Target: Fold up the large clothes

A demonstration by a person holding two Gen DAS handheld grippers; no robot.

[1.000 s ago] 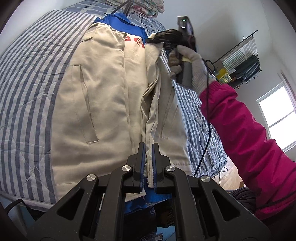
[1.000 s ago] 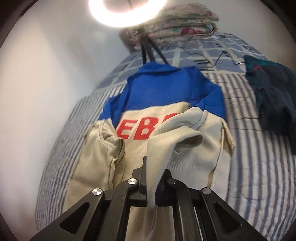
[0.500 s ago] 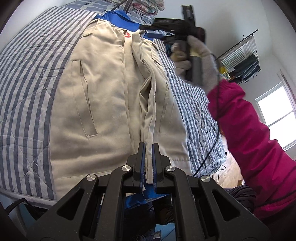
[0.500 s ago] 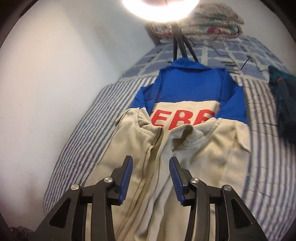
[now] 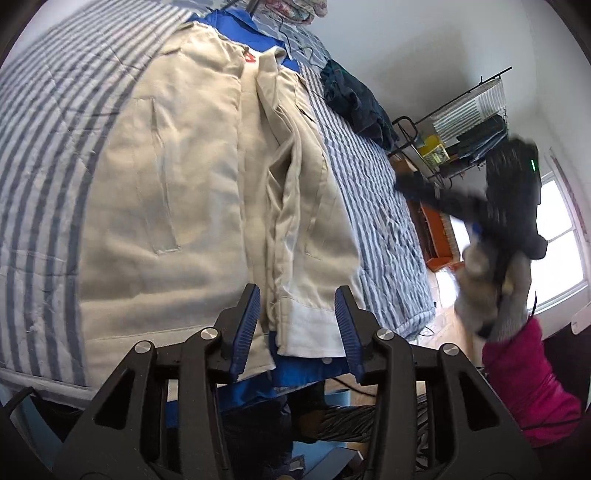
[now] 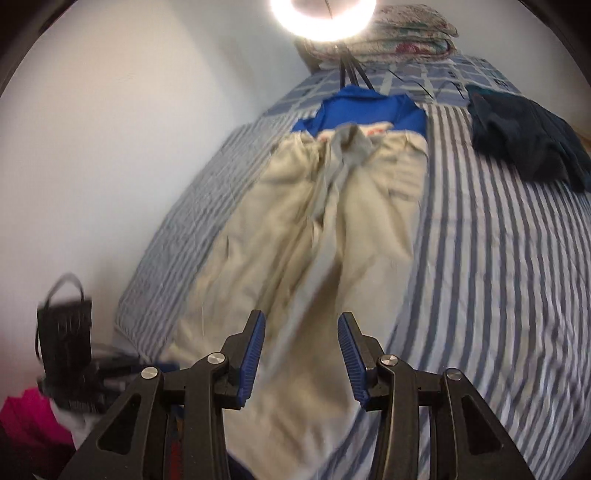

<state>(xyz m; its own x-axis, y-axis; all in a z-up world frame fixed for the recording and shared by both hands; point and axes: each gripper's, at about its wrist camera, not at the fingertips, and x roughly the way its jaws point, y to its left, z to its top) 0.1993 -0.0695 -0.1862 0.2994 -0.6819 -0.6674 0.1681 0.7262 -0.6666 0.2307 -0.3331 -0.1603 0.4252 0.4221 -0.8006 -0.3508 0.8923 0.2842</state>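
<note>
Left tongs [image 5: 297,325] opening over hem [image 5: 310,328]

Bedroom with white walls and a striped bed

A bed [image 6: 498,258] under a blue-and-white striped quilt fills the room beside a plain white wall [image 6: 129,129]; folded floral bedding [image 6: 399,33] is stacked at its far end under a bright ring light [image 6: 323,18]. A black wire rack [image 5: 469,122] stands near a sunlit window [image 5: 561,258], above wooden floor [image 5: 448,321].
</note>
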